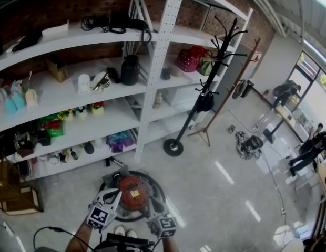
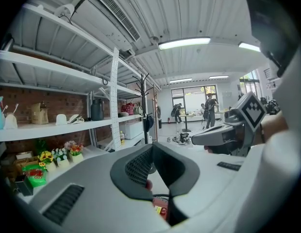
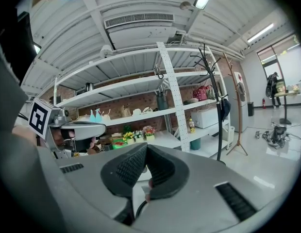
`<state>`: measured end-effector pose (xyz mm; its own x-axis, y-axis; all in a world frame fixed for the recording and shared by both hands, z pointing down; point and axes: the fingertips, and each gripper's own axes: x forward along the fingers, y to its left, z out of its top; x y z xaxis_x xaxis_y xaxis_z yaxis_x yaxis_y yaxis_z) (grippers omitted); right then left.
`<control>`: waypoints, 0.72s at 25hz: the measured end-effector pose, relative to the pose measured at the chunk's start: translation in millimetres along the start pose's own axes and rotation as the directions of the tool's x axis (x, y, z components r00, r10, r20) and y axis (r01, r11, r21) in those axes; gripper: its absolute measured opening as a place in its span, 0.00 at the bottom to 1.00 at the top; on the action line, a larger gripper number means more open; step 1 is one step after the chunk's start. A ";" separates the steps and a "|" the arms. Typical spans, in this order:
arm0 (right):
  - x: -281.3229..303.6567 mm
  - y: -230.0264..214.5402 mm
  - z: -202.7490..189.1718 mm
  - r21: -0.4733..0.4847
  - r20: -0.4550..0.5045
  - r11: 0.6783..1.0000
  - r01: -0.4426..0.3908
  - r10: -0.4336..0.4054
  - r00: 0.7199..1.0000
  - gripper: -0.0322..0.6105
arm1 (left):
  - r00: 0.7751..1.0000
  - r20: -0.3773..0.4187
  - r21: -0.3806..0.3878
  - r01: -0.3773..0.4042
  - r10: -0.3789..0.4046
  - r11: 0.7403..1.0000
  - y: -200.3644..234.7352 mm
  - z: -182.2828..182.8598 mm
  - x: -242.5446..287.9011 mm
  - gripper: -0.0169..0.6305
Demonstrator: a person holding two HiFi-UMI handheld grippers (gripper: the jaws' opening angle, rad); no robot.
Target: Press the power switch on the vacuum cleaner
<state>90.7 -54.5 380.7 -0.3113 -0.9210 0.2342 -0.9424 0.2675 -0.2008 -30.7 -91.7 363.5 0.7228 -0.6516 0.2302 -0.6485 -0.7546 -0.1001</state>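
- A round red vacuum cleaner (image 1: 132, 192) with a black ring round its base is seen on the glossy pale floor (image 1: 226, 193), near the person and in front of the tall white metal shelving rack (image 1: 152, 83).
- The left gripper (image 1: 113, 196) is held over the near-left edge of the vacuum cleaner. Contact cannot be judged from the head view.
- In the left gripper view the jaws are seen brought together at their tips, with nothing clamped. A patch of the red body (image 2: 160, 211) shows in the gap beneath them.
- The right gripper (image 1: 154, 211) is held at the near-right edge of the vacuum cleaner. Its jaws are likewise closed on nothing in the right gripper view.
- The power switch cannot be singled out on the body.
- A black coat stand (image 1: 205, 93) stands farther off to the right, well apart from both grippers.
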 end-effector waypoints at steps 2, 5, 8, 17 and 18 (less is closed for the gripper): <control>-2.3 0.2 6.4 -0.001 0.010 1.000 -0.002 0.002 1.000 0.07 | 0.999 0.030 -0.011 -0.017 0.017 1.000 2.3 6.2 -1.1 0.04; -4.1 5.1 17.7 -0.009 0.027 1.000 -0.012 0.013 1.000 0.07 | 0.999 0.040 -0.020 -0.027 0.028 0.999 6.8 14.7 -4.2 0.04; -7.8 7.3 22.9 -0.014 0.034 1.000 -0.019 0.019 0.999 0.07 | 0.999 0.032 -0.017 -0.028 0.029 0.999 8.9 20.0 -8.2 0.04; -9.3 6.1 31.1 -0.039 0.069 0.999 -0.015 0.018 0.997 0.07 | 0.998 0.058 0.020 -0.040 0.039 0.999 18.0 35.8 -14.0 0.04; -9.6 6.8 31.6 -0.037 0.066 0.999 -0.013 0.016 0.998 0.07 | 0.997 0.058 0.025 -0.043 0.042 0.999 19.0 35.8 -14.8 0.04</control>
<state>91.2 -52.8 347.1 -0.3172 -0.9335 0.1674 -0.9422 0.2900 -0.1681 -45.2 -99.1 323.5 0.7078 -0.6859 0.1688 -0.6730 -0.7275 -0.1339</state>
